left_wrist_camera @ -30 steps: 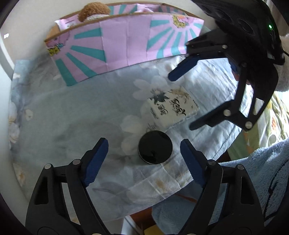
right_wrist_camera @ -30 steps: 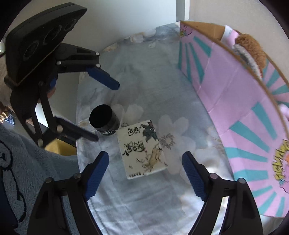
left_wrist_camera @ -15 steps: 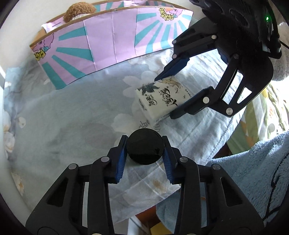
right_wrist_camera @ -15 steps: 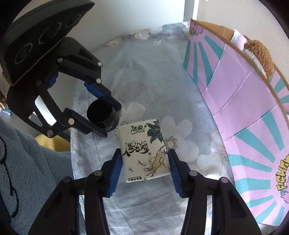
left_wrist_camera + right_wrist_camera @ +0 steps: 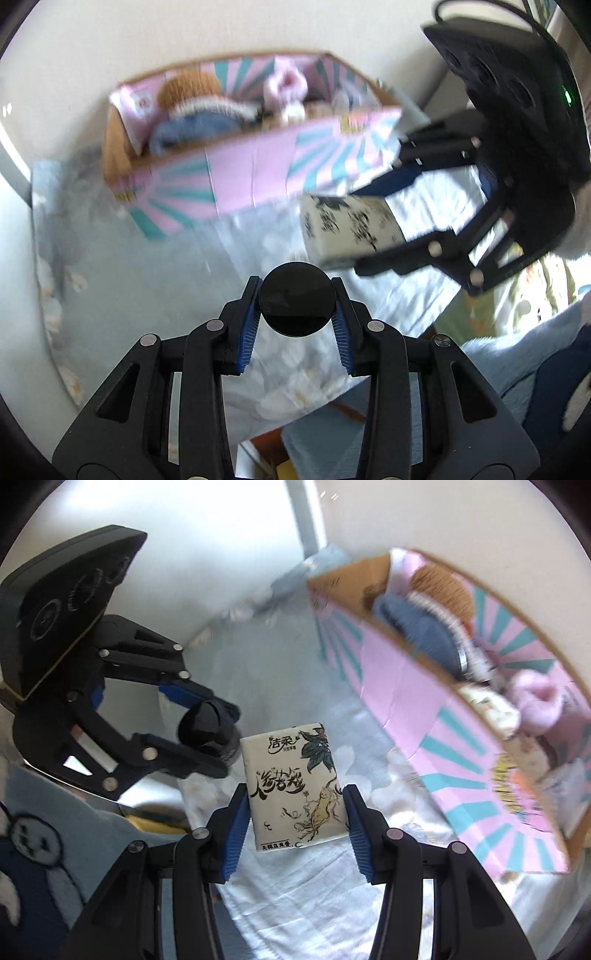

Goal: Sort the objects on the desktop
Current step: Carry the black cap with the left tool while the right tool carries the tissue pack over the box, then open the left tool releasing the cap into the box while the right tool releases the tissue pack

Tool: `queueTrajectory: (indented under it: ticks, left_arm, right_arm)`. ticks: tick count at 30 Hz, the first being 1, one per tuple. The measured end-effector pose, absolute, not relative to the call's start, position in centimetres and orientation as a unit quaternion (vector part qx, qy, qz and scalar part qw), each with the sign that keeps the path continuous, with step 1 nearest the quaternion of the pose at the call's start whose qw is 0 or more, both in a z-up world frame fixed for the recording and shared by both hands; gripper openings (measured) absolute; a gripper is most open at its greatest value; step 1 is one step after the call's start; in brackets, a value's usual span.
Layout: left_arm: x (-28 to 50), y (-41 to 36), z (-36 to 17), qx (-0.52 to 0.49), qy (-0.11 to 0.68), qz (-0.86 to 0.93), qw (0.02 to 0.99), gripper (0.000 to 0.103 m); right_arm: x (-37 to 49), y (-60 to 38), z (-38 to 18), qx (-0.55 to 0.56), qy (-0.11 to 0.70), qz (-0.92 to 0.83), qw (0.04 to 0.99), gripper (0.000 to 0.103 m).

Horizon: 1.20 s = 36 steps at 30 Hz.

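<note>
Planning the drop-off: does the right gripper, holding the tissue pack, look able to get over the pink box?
Probably yes: right gripper holds tissue pack lifted, nothing between it and the open box.

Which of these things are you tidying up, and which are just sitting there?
Being tidied:
- black round jar, gripped by the left gripper
- tissue pack, gripped by the right gripper
- pink and teal box, already holding soft toys

Just sitting there:
- flowered cloth on the table
- fluffy blue sleeve
</note>
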<state>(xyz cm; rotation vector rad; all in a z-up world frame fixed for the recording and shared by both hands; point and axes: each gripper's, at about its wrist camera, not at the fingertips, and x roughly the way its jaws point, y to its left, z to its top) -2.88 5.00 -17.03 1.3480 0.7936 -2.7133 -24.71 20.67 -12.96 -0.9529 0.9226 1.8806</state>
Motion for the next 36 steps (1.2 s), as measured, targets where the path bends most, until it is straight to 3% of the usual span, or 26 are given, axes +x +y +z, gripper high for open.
queueTrajectory:
  ticks: [14, 23, 36]
  left_arm:
    - [-9.2, -0.6, -8.6, 0.439, 0.208, -0.874, 0.009, 0.033]
    - [-15.2, -3.3, -9.4, 0.478, 0.242, -0.844, 0.017, 0.033]
    - [-21.6, -6.9, -12.0, 0.525, 0.231, -0.817, 0.055, 0.033]
  right_arm:
    - [-18.7, 23.6, -4.6, -0.364, 0.368, 0.689, 0.506, 0.046]
    - [-14.2, 27.8, -4.4, -0.347, 0.413, 0.630, 0.558, 0.046]
    - [-10.7, 30.9, -7.0, -0.335, 0.469, 0.573, 0.582, 0.046]
